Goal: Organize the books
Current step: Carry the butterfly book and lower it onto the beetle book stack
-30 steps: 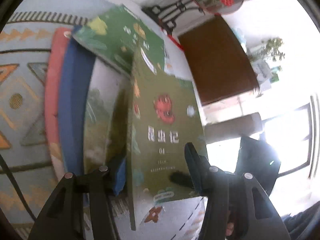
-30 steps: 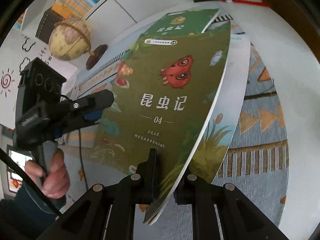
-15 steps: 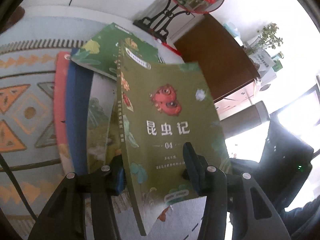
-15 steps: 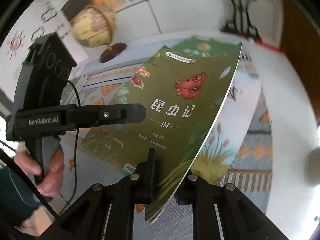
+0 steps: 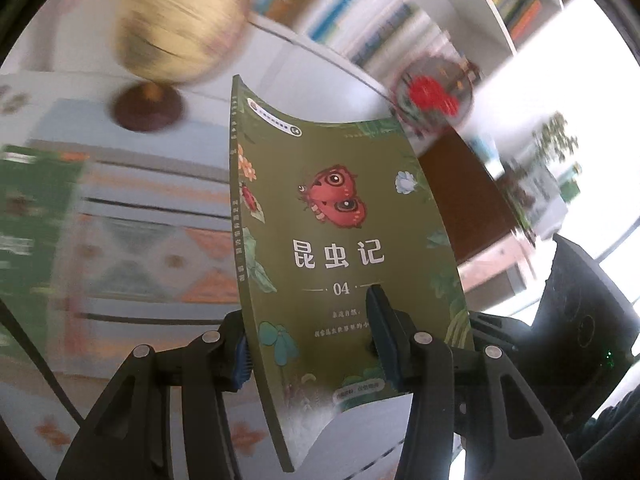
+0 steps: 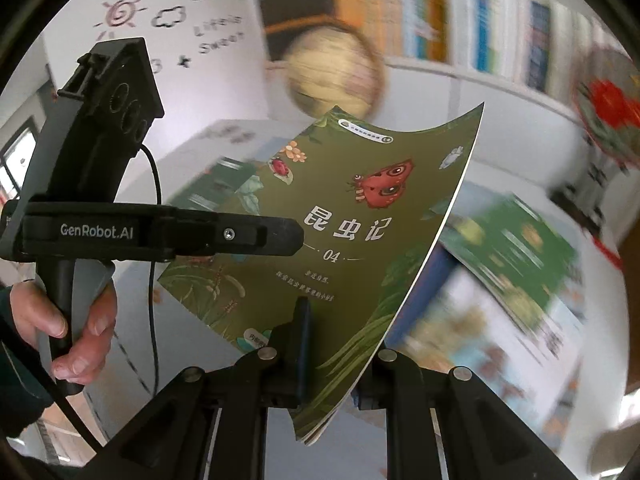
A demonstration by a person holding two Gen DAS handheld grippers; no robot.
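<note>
Blurred globe (image 5: 180, 24) behind olive book (image 5: 340, 248)

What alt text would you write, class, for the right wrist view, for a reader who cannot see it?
The right gripper clamps the bottom edge of a thin olive-green book with a red butterfly and "04" on its cover, raised and bowed. The left gripper, held in a hand, meets its left edge. Behind, blurred: a globe, bookshelves, other books.

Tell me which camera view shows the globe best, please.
The left wrist view: the globe appears nearly whole, with its dark round base, though blurred. In the right wrist view the globe is blurred too, and the green book hides its lower part.
</note>
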